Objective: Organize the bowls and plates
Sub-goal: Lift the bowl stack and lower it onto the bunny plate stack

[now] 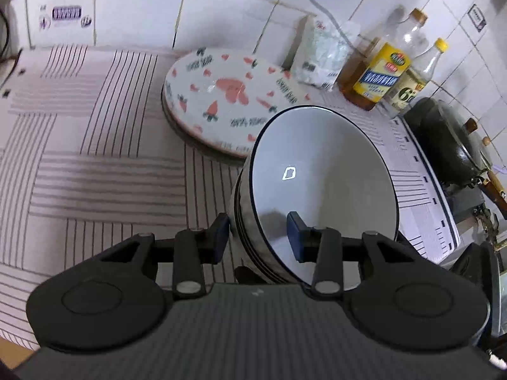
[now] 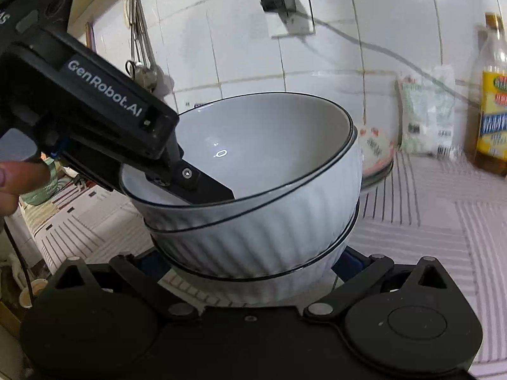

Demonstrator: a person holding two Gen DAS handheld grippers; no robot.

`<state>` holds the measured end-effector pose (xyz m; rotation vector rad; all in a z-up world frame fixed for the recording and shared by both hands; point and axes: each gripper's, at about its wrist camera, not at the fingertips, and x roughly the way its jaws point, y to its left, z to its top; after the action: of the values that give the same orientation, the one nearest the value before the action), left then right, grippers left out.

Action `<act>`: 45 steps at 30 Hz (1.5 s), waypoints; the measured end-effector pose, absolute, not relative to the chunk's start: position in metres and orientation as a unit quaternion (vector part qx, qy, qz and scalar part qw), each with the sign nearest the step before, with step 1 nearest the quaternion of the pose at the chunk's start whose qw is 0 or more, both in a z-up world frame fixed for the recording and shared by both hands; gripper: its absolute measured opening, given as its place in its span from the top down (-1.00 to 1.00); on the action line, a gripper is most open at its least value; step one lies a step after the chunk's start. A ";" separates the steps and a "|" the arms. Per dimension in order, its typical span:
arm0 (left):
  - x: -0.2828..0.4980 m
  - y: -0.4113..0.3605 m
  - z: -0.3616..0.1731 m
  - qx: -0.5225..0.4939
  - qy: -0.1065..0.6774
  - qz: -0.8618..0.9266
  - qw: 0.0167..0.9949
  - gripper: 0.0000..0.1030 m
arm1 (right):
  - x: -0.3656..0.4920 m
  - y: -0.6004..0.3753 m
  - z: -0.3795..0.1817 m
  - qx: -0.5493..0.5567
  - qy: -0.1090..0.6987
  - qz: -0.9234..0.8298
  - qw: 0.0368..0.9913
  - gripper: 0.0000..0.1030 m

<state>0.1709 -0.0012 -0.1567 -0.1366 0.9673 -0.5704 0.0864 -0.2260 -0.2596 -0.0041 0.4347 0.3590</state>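
Several white ribbed bowls with dark rims sit nested in a stack [image 2: 263,221], and that stack serves as the landmark for everything else. On the left wrist view the left gripper [image 1: 258,237] straddles the near rim of the top bowl [image 1: 326,186]: one blue-padded finger [image 1: 296,237] reaches inside the bowl, the other sits outside against the ribbed wall, and the jaws stand only partly closed, with a gap wider than the wall between them, so a firm grip cannot be confirmed. The right wrist view shows the same finger [image 2: 206,190] dipping over the rim into the top bowl. The right gripper [image 2: 253,272] is spread wide around the lowest part of the stack; its fingertips are hidden behind the bowls, so whether they press on the stack cannot be told. Just behind the stack lies a pile of strawberry-patterned plates [image 1: 228,101] on the striped cloth [image 1: 95,158]. Beyond the plates, against the tiled wall [image 1: 221,9], stand a white packet [image 1: 320,53] and oil bottles [image 1: 383,69]. To the right of the stack, a dark wok [image 1: 450,139] sits on the stove.
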 end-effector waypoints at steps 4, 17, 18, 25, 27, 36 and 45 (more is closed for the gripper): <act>0.175 -0.006 -0.139 -0.051 0.451 -0.263 0.852 0.26 | 0.088 -0.226 -0.244 -0.012 0.198 0.178 0.964 -1.00; 0.217 -0.019 -0.109 -0.032 0.420 -0.255 0.870 0.26 | 0.139 -0.228 -0.208 -0.026 0.178 0.189 0.965 -1.00; 0.221 -0.020 -0.108 -0.031 0.418 -0.256 0.871 0.26 | 0.143 -0.230 -0.205 -0.021 0.179 0.188 0.965 -1.00; 0.255 -0.042 -0.118 -0.036 0.414 -0.247 0.875 0.26 | 0.174 -0.238 -0.203 -0.030 0.178 0.181 0.967 -1.00; 0.265 -0.043 -0.125 -0.045 0.414 -0.248 0.874 0.26 | 0.184 -0.239 -0.206 -0.032 0.185 0.174 0.967 -1.00; 0.302 -0.049 -0.148 -0.054 0.432 -0.237 0.869 0.26 | 0.223 -0.240 -0.222 -0.032 0.214 0.145 0.966 -1.00; 0.315 -0.049 -0.168 -0.048 0.439 -0.233 0.866 0.26 | 0.239 -0.232 -0.232 -0.009 0.245 0.117 0.962 -1.00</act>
<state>0.3149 -0.0492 -0.1677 -0.1011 0.9200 -0.4885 0.2388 -0.2322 -0.2325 -0.0192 0.4970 0.2364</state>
